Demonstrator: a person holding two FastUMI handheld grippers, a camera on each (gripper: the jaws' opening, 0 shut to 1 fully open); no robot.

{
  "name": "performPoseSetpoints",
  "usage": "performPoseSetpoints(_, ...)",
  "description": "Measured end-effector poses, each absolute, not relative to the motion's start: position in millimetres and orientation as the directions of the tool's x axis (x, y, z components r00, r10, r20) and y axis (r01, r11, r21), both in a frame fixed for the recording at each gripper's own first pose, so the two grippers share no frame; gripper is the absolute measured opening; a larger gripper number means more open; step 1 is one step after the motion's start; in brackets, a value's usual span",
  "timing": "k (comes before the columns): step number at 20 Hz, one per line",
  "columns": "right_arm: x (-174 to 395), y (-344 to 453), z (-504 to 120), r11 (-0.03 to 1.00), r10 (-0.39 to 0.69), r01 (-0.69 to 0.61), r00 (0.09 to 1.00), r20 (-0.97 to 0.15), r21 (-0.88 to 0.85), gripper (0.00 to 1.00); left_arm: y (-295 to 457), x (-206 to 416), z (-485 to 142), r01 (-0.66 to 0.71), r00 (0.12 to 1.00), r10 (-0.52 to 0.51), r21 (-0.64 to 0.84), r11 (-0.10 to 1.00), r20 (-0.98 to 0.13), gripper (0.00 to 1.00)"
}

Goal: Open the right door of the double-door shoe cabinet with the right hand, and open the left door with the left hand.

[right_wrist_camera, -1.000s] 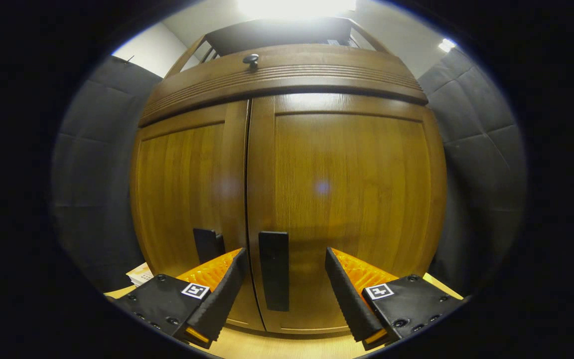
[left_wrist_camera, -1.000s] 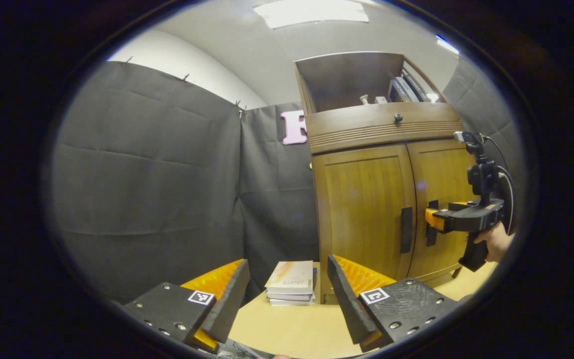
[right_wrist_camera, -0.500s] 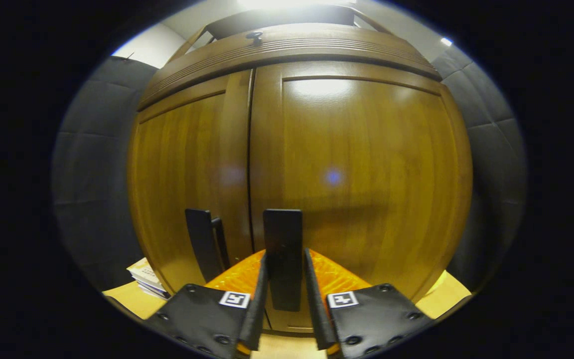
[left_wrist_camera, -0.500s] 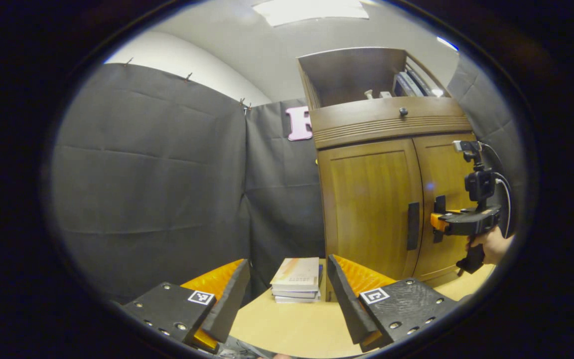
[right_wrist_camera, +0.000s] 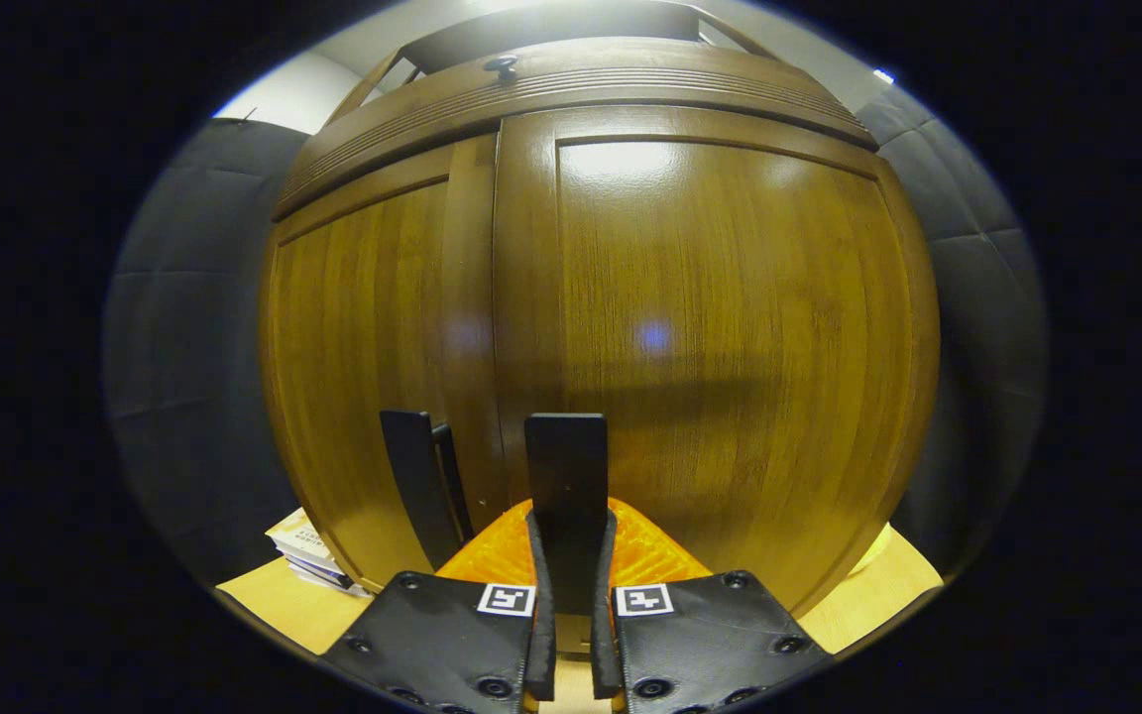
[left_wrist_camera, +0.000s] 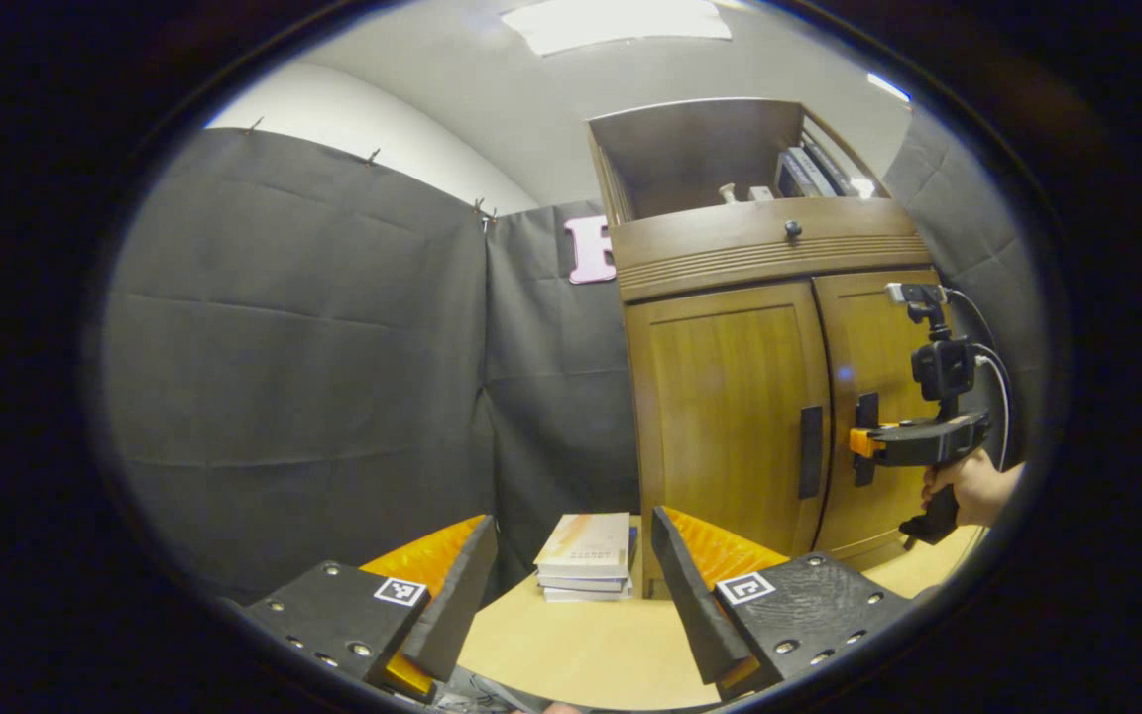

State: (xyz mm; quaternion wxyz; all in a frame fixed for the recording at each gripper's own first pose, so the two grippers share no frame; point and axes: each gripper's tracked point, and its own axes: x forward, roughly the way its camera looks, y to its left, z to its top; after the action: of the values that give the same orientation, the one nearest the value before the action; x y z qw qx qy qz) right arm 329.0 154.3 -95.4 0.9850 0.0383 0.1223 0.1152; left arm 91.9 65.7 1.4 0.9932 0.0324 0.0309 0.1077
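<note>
Dark upright right door handle (right_wrist_camera: 565,496): my right gripper (right_wrist_camera: 571,635) is clamping it, hinge lying rightward; left gripper (left_wrist_camera: 571,605) is gaping, well away.

Black cloth walls (left_wrist_camera: 303,337) are hung around the booth beneath a white ceiling (left_wrist_camera: 551,99), where a bright light panel (left_wrist_camera: 621,20) is mounted. A pale wooden tabletop (left_wrist_camera: 581,645) is seen below, bearing stacked books (left_wrist_camera: 586,555).

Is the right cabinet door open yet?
Not yet. The right door sits shut, level with the left door. The right gripper is clamped on its handle.
</note>
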Motion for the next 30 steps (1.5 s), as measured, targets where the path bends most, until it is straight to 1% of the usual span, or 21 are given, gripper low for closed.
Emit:
performPoseSetpoints(1, 322.4, 152.1, -94.2, 0.970, 0.240, -0.222, 0.944, -0.229, 0.103, 0.16, 64.5, 92.2, 3.5, -0.205, 0.977, 0.208, 0.068, 0.976, -0.052, 0.91)
performPoseSetpoints(2, 317.4, 150.5, -93.8, 0.968, 0.245, -0.227, 0.940, -0.235, 0.103, 0.12, 62.7, 91.5, 4.6, -0.197, 0.979, 0.200, 0.065, 0.978, -0.049, 0.91)
performPoseSetpoints(7, 303.3, 146.6, -89.5, 0.962, 0.269, -0.248, 0.931, -0.247, 0.114, 0.12, 54.6, 90.1, 21.4, -0.162, 0.986, 0.164, 0.058, 0.985, -0.023, 0.91)
performPoseSetpoints(11, 277.3, 136.2, -85.9, 0.961, 0.275, -0.255, 0.930, -0.244, 0.109, 0.12, 53.8, 91.0, 20.2, -0.136, 0.990, 0.137, 0.055, 0.989, -0.017, 0.91)
performPoseSetpoints(17, 255.3, 123.1, -82.6, 0.959, 0.281, -0.262, 0.928, -0.245, 0.109, 0.12, 52.5, 92.0, 25.1, -0.098, 0.995, 0.098, 0.052, 0.994, 0.003, 0.91)
performPoseSetpoints(18, 251.3, 120.2, -81.8, 0.959, 0.281, -0.262, 0.928, -0.246, 0.109, 0.12, 52.2, 92.3, 26.1, -0.090, 0.996, 0.090, 0.050, 0.995, 0.005, 0.91)
performPoseSetpoints(19, 247.7, 117.4, -81.7, 0.959, 0.280, -0.260, 0.928, -0.247, 0.110, 0.16, 52.3, 92.5, 27.2, -0.083, 0.997, 0.083, 0.049, 0.995, 0.006, 0.91)
performPoseSetpoints(20, 243.6, 114.0, -80.8, 0.960, 0.279, -0.258, 0.928, -0.247, 0.112, 0.16, 51.0, 92.8, 27.4, -0.075, 0.997, 0.075, 0.050, 0.996, 0.007, 0.91)
performPoseSetpoints(21, 238.9, 110.4, -80.5, 0.960, 0.277, -0.257, 0.929, -0.247, 0.111, 0.12, 50.1, 92.8, 27.7, -0.066, 0.998, 0.066, 0.048, 0.997, 0.009, 0.91)
performPoseSetpoints(25, 220.2, 94.2, -78.7, 0.964, 0.263, -0.243, 0.932, -0.248, 0.109, 0.12, 47.3, 93.7, 31.6, -0.019, 1.000, 0.018, 0.042, 0.999, 0.020, 0.91)
performPoseSetpoints(26, 216.1, 90.1, -77.3, 0.965, 0.258, -0.237, 0.933, -0.250, 0.112, 0.16, 46.4, 94.1, 33.0, -0.007, 1.000, 0.006, 0.041, 0.999, 0.025, 0.91)
performPoseSetpoints(27, 211.3, 85.7, -76.9, 0.966, 0.253, -0.231, 0.934, -0.252, 0.114, 0.12, 45.6, 95.7, 33.8, 0.005, 1.000, -0.006, 0.041, 0.999, 0.028, 0.91)
performPoseSetpoints(28, 207.2, 81.1, -76.0, 0.968, 0.246, -0.224, 0.936, -0.253, 0.113, 0.16, 44.3, 96.2, 34.6, 0.017, 0.999, -0.018, 0.040, 0.999, 0.030, 0.91)
performPoseSetpoints(30, 199.1, 72.0, -75.5, 0.971, 0.234, -0.212, 0.938, -0.254, 0.111, 0.16, 42.0, 96.5, 36.1, 0.042, 0.999, -0.043, 0.034, 0.999, 0.033, 0.90)
